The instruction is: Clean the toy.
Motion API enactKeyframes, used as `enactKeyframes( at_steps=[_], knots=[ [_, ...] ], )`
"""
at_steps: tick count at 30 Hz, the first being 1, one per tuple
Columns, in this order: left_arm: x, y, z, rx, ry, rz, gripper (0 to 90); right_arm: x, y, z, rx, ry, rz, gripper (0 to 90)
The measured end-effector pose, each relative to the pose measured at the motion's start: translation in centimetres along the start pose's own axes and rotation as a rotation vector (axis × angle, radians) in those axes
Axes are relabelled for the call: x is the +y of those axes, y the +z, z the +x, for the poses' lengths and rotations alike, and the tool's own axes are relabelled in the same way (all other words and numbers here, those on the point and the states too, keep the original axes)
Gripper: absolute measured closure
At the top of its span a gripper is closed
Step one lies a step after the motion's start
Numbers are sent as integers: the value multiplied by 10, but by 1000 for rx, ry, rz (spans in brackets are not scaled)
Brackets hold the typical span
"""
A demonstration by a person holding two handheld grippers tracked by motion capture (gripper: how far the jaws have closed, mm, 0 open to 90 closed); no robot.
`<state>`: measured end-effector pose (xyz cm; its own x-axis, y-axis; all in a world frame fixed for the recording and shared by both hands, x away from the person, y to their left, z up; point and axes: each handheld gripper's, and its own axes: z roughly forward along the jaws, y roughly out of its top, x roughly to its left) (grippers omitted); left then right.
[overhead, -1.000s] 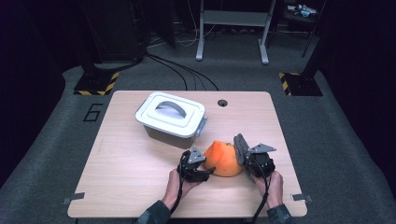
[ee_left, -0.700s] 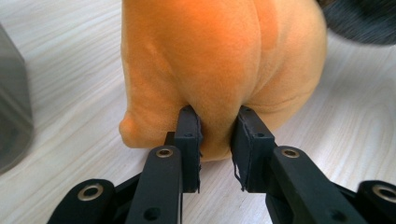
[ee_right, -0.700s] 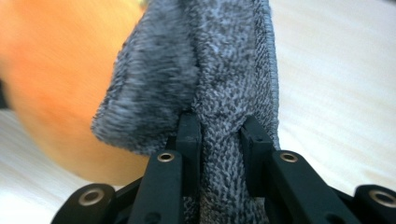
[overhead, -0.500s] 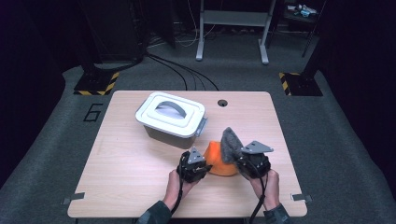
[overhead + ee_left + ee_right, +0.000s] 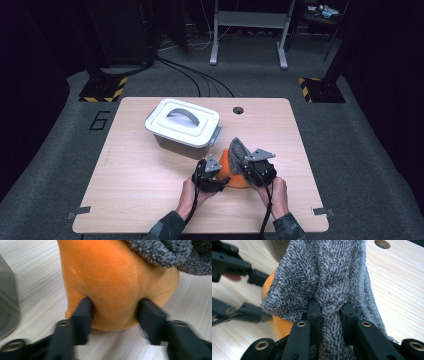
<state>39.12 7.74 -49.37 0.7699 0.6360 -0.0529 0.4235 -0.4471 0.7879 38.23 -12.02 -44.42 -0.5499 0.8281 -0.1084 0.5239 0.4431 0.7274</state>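
Just in front of the white lidded storage box (image 5: 182,127), an orange plush piece (image 5: 112,282) sits on the wooden table (image 5: 125,185). The left gripper (image 5: 113,312) has its jaws pressing the plush's sides, having just eased wider. The right gripper (image 5: 329,312) pinches a grey terry cloth (image 5: 329,270), lifted over the plush.

The high view looked forward and down from above the person's side, taking in the whole table (image 5: 150,200). Each gripper view rode its gripper, looking along the jaws at very close range. All three shared the orange plush (image 5: 110,285) and grey cloth (image 5: 332,277) near the table's front edge.
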Motion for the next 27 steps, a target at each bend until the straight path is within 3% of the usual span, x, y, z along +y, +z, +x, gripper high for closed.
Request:
enactKeyframes(
  at_steps=[4, 7, 9, 10, 11, 13, 15, 16, 18, 19, 22, 23, 27],
  knots=[
    [0, -4, 2, -17, -30, -13, 711, 0, -4, -2, -2, 2, -12, 739],
    [1, -8, 2, -33, -61, -32, 741, 7, -24, -3, 5, 15, -57, 737],
    [2, -12, 1, -57, -88, -35, 755, 14, -47, 8, 32, -21, -97, 737],
    [2, -14, -1, -70, -107, -42, 755, 14, -47, 8, 32, -21, -97, 737],
    [3, -17, -2, -75, -117, -42, 758, 18, -51, 18, 37, -63, -87, 737],
    [3, -22, -4, -90, -139, -34, 758, 18, -49, 22, 31, -73, -66, 737],
    [1, -23, -6, -87, -150, -32, 757, 15, -37, 25, -17, -101, -4, 738],
    [0, -22, -6, -83, -141, -23, 757, 12, -29, 21, -12, -104, 12, 739],
    [-3, -20, -6, -96, -166, -33, 756, 5, -17, 9, 12, -42, 8, 740],
    [-2, -19, -5, -94, -152, -33, 756, 2, -15, 2, 21, -19, 1, 740],
    [-2, -18, -6, -86, -151, -37, 757, 0, -15, -3, 9, -10, 7, 739],
    [-3, -17, -6, -90, -154, -43, 756, -4, -16, -10, 1, 24, 23, 739],
    [-5, -16, -4, -90, -156, -50, 751, -11, -13, -21, -4, 52, 25, 739]
  ],
)
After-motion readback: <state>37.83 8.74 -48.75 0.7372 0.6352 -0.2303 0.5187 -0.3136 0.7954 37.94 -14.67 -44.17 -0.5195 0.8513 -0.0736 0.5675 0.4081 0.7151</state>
